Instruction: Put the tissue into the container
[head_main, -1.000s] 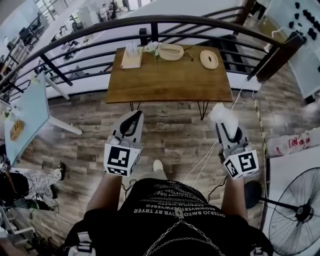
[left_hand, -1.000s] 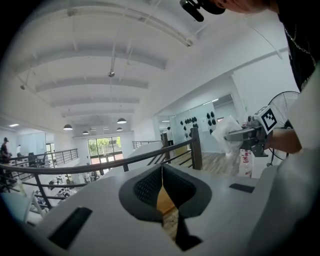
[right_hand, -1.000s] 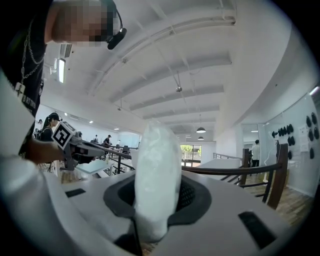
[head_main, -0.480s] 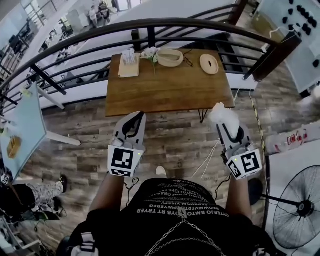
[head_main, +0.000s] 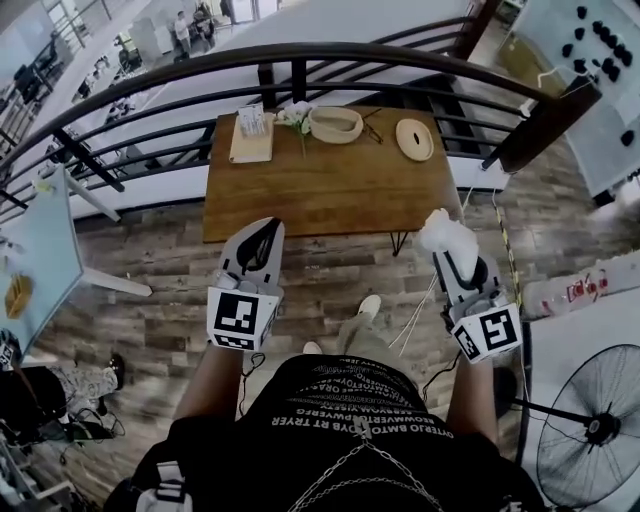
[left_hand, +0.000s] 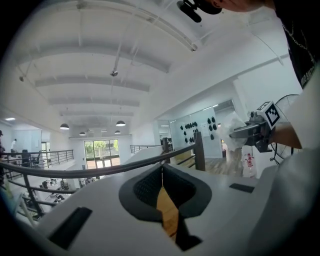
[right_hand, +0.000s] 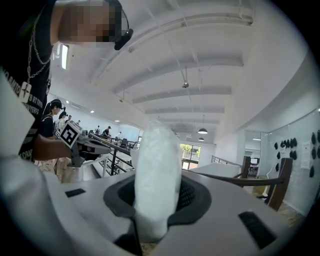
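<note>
Closest in: person's black printed shirt (head_main: 350, 420), both arms out front over the wood-plank floor (head_main: 330, 280). left gripper (head_main: 262, 235): jaws together, nothing between them. right gripper (head_main: 452, 255): jaws clamped on the crumpled white tissue (head_main: 443, 230), which sticks up past the tips and sits in the air just off the near right corner of the brown rectangular wooden table (head_main: 330, 185). At the table's far edge: pale board (head_main: 251, 140) at left, white flowers (head_main: 296, 116), pale oval container (head_main: 335, 124), then a round flat wooden disc (head_main: 414, 139) at right. Tissue well apart from container. Black metal railing (head_main: 300, 52) behind the table.
</note>
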